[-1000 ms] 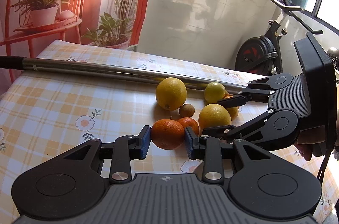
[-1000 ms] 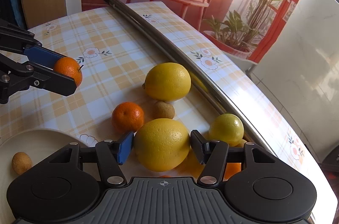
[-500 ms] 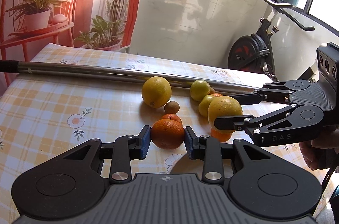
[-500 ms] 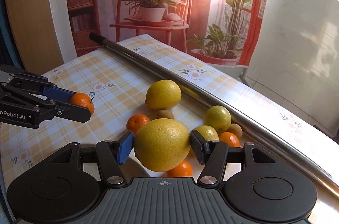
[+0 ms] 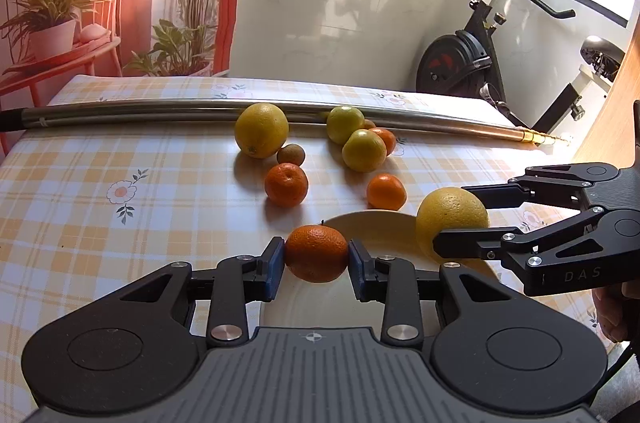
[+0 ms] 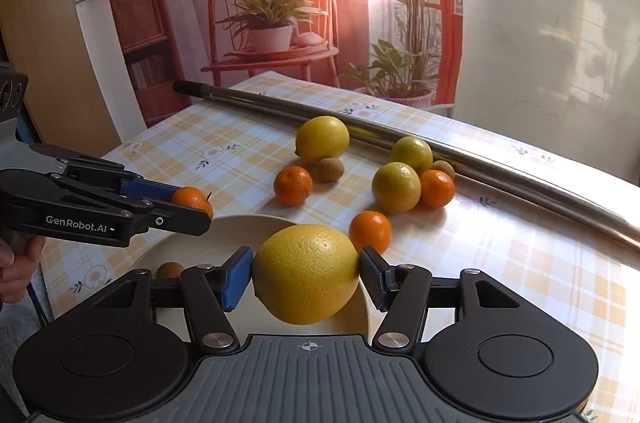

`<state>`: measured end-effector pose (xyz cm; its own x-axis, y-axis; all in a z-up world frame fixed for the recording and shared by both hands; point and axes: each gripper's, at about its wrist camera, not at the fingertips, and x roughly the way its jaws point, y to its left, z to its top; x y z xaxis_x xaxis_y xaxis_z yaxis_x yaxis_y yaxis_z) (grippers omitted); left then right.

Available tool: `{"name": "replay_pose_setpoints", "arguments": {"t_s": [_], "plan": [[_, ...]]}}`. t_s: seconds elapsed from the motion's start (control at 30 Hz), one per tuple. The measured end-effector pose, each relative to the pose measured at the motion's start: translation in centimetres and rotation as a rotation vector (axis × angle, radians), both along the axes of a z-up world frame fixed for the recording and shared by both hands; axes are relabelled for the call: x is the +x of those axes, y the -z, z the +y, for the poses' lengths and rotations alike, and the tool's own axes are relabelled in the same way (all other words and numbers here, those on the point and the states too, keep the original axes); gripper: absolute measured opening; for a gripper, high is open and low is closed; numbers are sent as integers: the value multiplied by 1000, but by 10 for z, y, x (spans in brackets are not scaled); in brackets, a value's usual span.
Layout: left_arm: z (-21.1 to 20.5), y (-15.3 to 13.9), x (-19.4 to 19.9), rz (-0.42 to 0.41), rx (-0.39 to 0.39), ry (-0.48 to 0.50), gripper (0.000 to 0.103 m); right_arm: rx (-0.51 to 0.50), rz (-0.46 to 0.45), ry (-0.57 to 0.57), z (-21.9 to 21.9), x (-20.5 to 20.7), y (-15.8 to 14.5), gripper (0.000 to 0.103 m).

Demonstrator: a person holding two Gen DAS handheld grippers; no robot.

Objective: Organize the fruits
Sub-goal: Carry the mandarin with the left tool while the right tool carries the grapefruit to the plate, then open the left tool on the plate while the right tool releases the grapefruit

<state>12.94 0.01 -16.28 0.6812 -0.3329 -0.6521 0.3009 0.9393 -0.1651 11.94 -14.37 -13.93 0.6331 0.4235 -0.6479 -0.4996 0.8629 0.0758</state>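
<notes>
So far only a kiwi (image 6: 169,269) lies on the plate (image 6: 224,239); the left claw (image 5: 316,260) grips a tangerine (image 5: 316,253) and the right claw (image 6: 306,273) a grapefruit (image 6: 306,273) above it, seven fruits remaining on the bench (image 5: 160,183).

Ahead of my hand-held gripper a steel pole (image 5: 160,111) lies across the checked bench (image 5: 80,183); beyond it stand an exercise bike (image 5: 460,67) and a red chair backdrop (image 6: 272,23)

Two black handheld grippers — blue finger pads.
Left gripper (image 5: 316,265) reads "GenRobot.AI"; right gripper (image 6: 306,273) shows "DAS" — silver screws, ribbed grey bodies.
</notes>
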Motion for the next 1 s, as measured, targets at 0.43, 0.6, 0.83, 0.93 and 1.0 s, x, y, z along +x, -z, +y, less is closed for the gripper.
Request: {"name": "replay_pose_setpoints", "arguments": {"t_s": [0.43, 0.6, 0.83, 0.93, 1.0], "plan": [[-13, 14, -8, 28, 69, 34, 36, 15, 21, 57, -2, -24, 16, 54], [-12, 18, -9, 40, 85, 29, 36, -25, 23, 82, 0, -23, 20, 54], [-10, 21, -11, 50, 100, 20, 36, -42, 26, 96, 0, -22, 25, 55], [-9, 21, -13, 51, 100, 10, 36, -38, 20, 103, -1, -24, 26, 55], [-8, 21, -13, 53, 90, 6, 36, -40, 17, 107, -1, -26, 26, 55]]}}
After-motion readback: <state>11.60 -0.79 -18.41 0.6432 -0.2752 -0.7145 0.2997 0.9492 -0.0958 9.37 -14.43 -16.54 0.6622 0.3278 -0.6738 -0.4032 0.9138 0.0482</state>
